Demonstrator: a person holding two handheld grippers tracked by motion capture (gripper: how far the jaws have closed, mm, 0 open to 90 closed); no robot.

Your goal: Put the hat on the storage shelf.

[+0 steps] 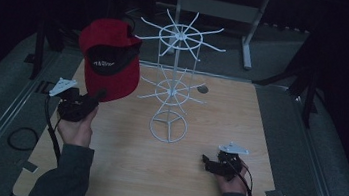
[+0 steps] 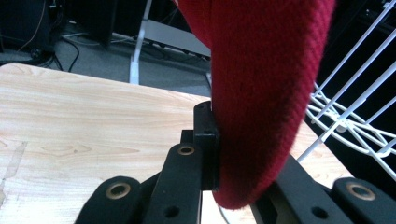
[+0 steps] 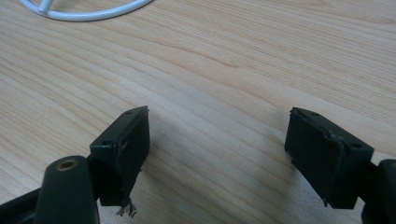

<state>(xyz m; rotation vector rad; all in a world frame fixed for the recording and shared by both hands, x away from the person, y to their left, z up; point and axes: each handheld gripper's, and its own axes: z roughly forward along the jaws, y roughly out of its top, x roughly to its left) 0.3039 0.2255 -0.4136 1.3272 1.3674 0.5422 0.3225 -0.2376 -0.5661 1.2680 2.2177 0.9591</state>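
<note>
Dark room all around, and a pale wooden surface (image 1: pixel 118 171) under a dim light, with a white wire rack (image 1: pixel 174 85) standing upright near its middle, spokes fanning out on two tiers. My left gripper (image 1: pixel 95 99) is clamped on the brim edge of a red cap (image 1: pixel 109 57), which I hold up off the surface at the left, just beside the rack's upper spokes; I judge I carry it this high so it can go onto one of those hooks. My right gripper (image 1: pixel 207 161) rests low at the near right, its jaws spread wide with nothing between them, well apart from the cap, probably waiting to steady the rack's ring base (image 3: pixel 86 11).
</note>
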